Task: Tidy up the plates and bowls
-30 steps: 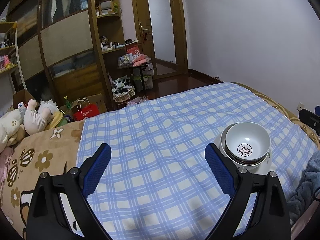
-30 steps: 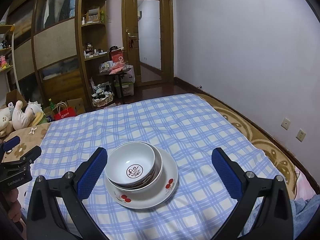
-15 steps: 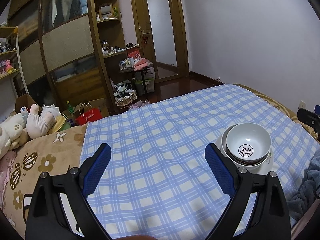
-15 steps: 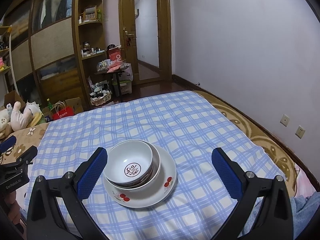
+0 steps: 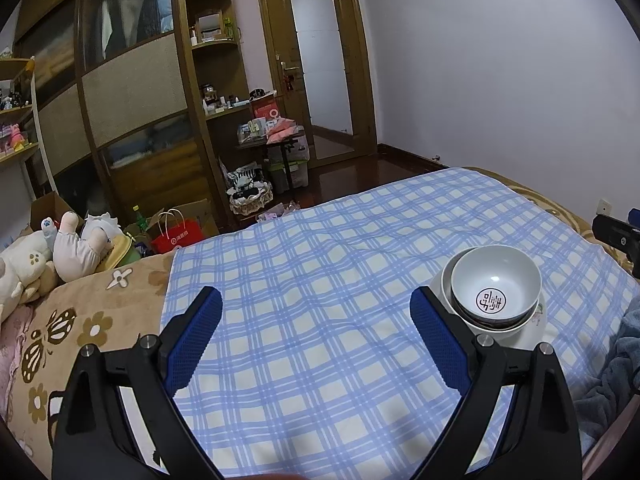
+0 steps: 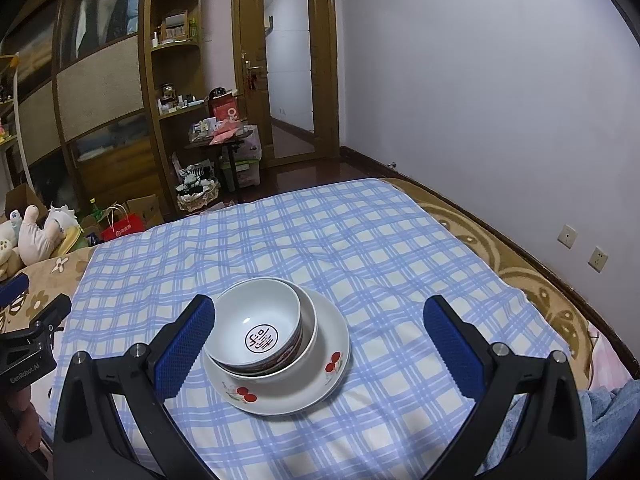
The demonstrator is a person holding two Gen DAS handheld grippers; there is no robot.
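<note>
Bowls (image 6: pixel 260 326) nested on cherry-print plate (image 6: pixel 316 376), stacked to save room, on checked bed sheet (image 6: pixel 360 248). Stack just ahead of right tongs (image 6: pixel 320 320), by left finger. Both tongs gape, empty; left tongs (image 5: pixel 316 316) beside stack.

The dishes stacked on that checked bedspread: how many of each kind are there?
Bowls: 2, a top bowl with a dark round mark inside, nested in a wider bowl.
Plates: 1, a cherry-patterned plate under both bowls.
Total: 3 dishes in one stack. Neither claw holds any.
</note>
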